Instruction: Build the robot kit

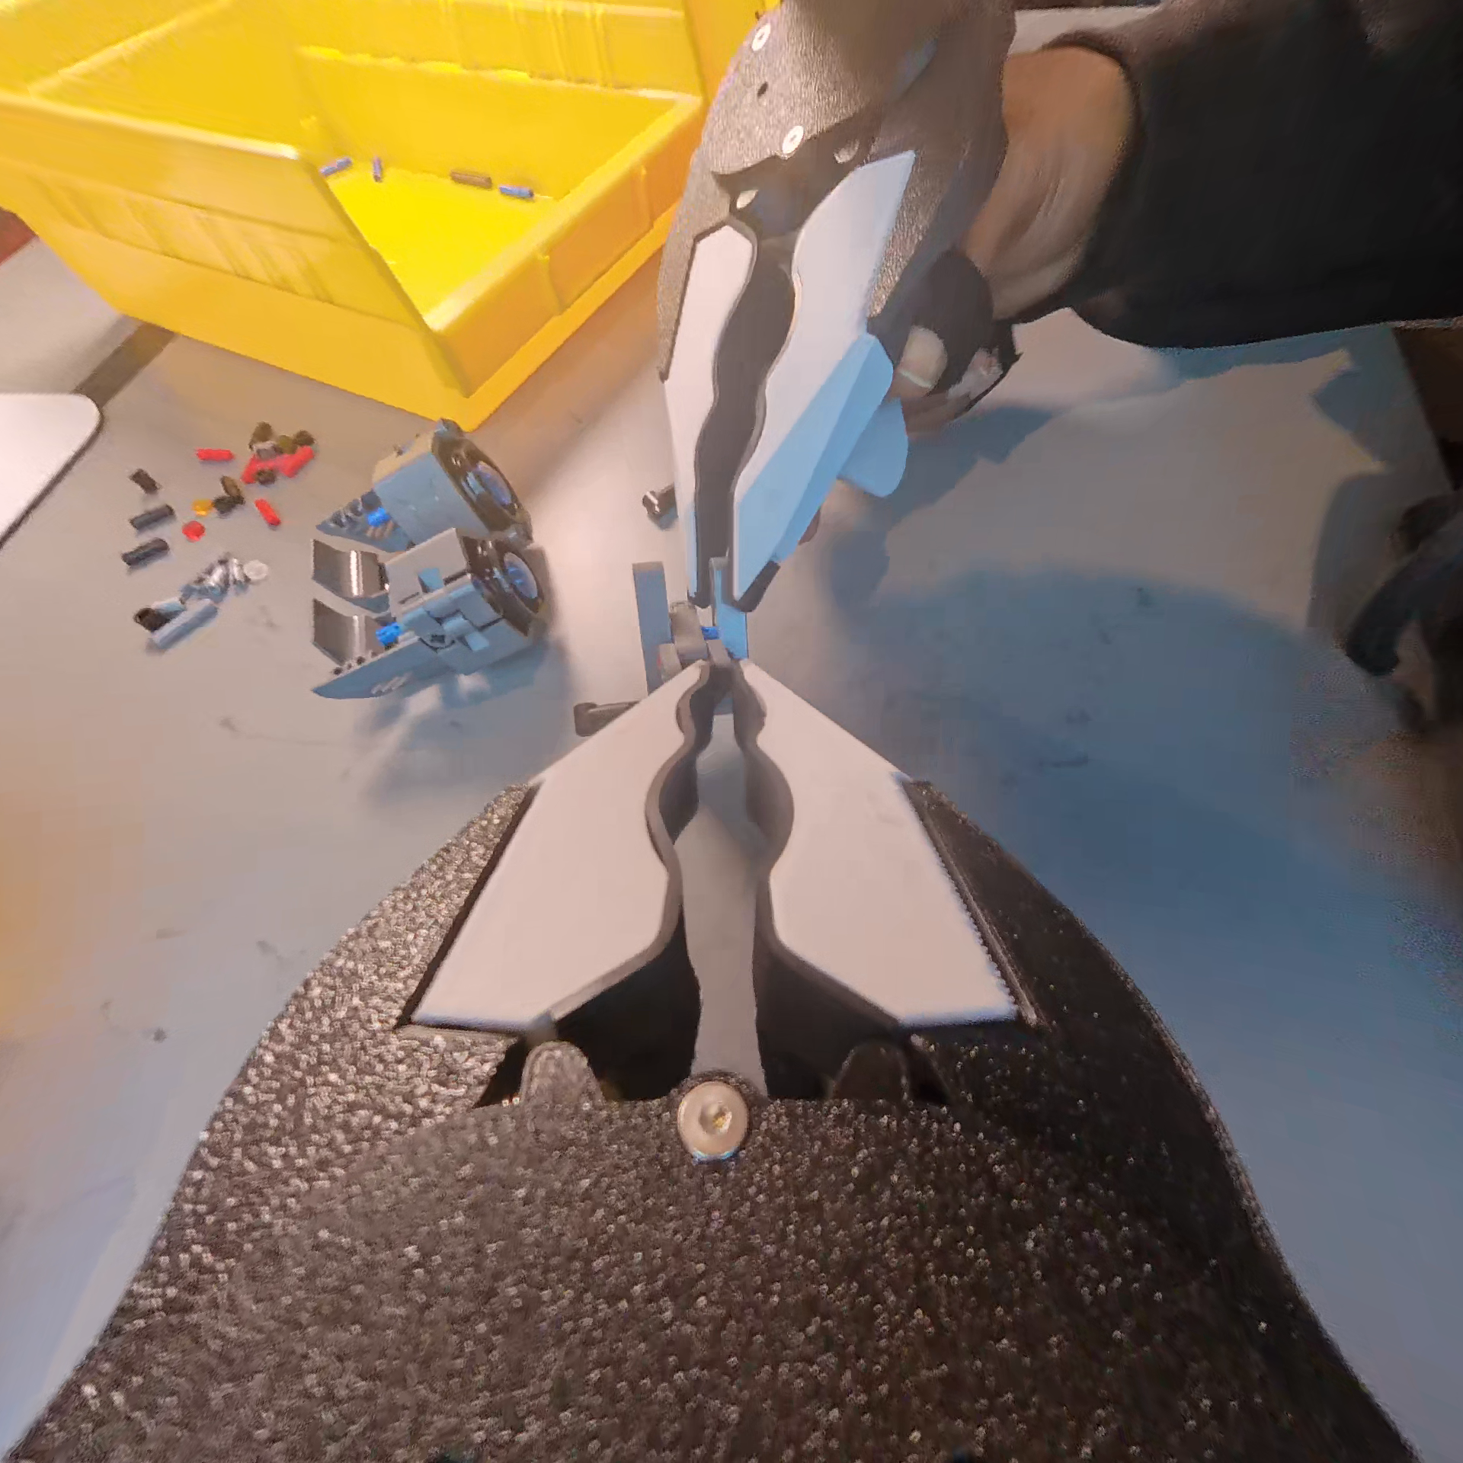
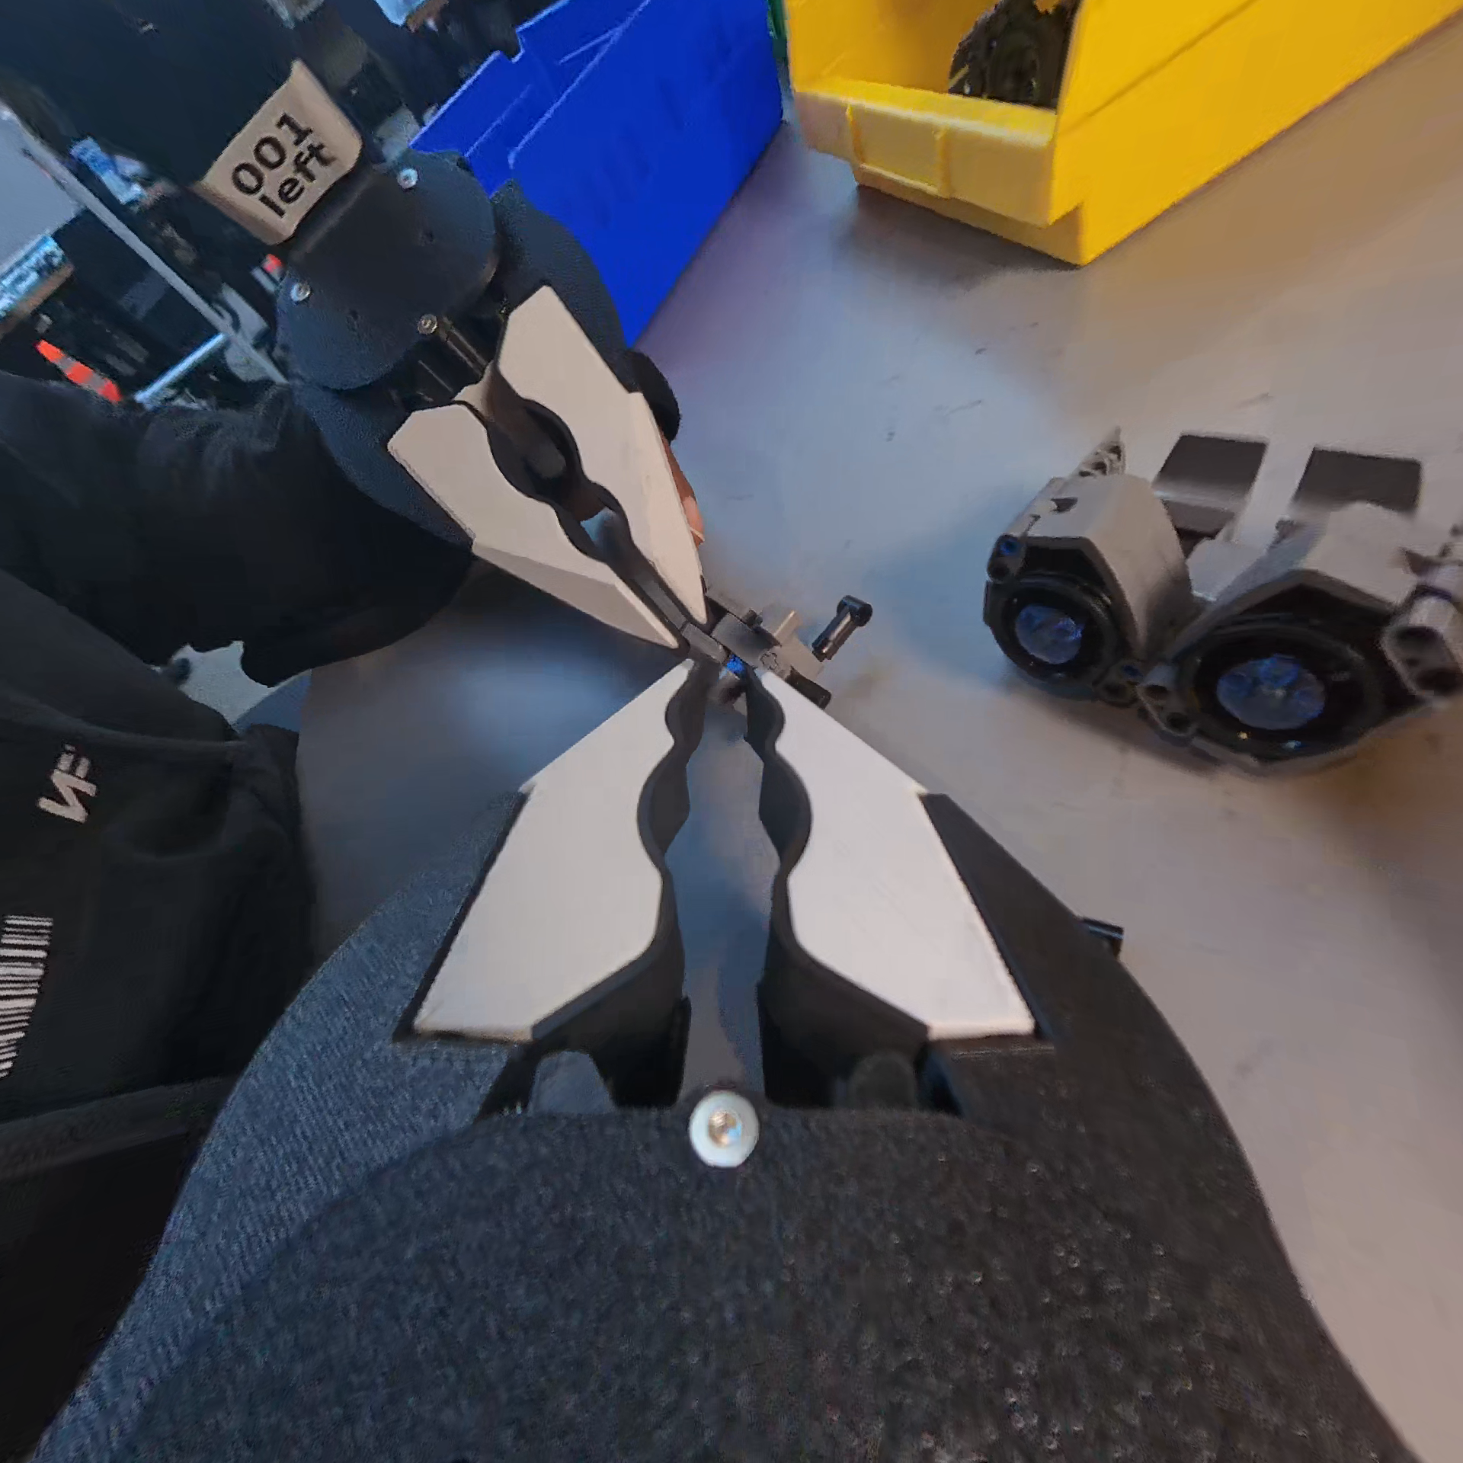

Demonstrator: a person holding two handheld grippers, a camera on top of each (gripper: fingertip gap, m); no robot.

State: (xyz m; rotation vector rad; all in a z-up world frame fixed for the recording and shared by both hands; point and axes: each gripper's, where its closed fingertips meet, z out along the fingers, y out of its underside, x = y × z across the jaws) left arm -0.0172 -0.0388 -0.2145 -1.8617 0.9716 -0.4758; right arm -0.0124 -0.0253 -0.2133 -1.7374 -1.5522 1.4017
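A grey table [image 1: 1108, 831] carries two yellow bins [image 1: 380, 237] in the left wrist view; the right wrist view shows one yellow bin and one blue bin [image 2: 633, 142]. One grey model with two round blue-lensed ends [image 2: 1219, 641] lies apart from the grippers. Between them sits one small grey brick piece [image 1: 681, 633] (a blue pin shows in it). The left gripper [image 1: 720, 673] and right gripper [image 2: 724, 673] each pinch this piece, fingers nearly together. About fifteen small red and black pins [image 1: 214, 507] lie scattered

Close wrist views — facing, shared tabletop [image 1: 1029, 712].
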